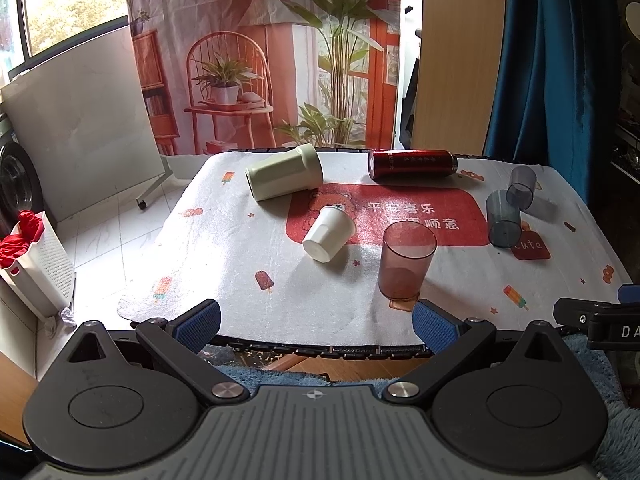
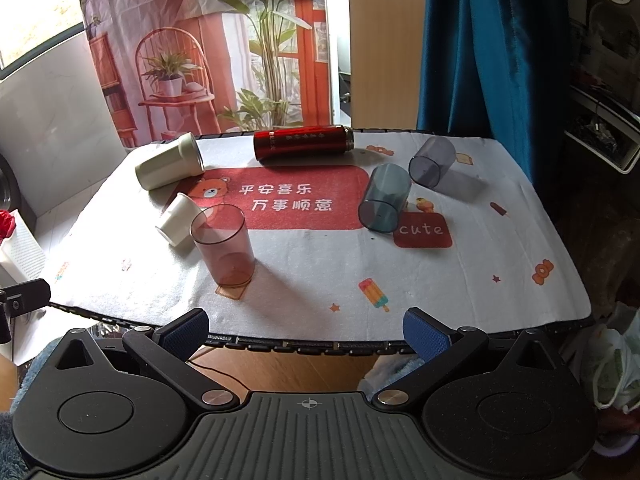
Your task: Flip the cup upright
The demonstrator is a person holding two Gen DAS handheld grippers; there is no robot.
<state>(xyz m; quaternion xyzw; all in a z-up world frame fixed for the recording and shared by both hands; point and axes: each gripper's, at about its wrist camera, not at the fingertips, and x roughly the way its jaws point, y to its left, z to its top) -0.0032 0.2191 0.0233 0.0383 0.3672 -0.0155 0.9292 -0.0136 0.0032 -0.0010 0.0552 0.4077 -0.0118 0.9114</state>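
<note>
- Both grippers, left gripper (image 1: pixel 316 322) and right gripper (image 2: pixel 307 334), hover with jaws spread, grasping nothing.
- Pink cup (image 1: pixel 405 261) stands upright at 12 o'clock.
- White cup (image 1: pixel 329 233) lies tipped at 11 o'clock, on the mat (image 1: pixel 240 272).

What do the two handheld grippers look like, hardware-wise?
Both match: the left gripper and right gripper have black angled linkage arms with silver pivot bolts, blue textured pads on the fingers, round black discs on either side, and a ribbed grey centre plate with a small crosshair mark. No cables visible on them.
</note>
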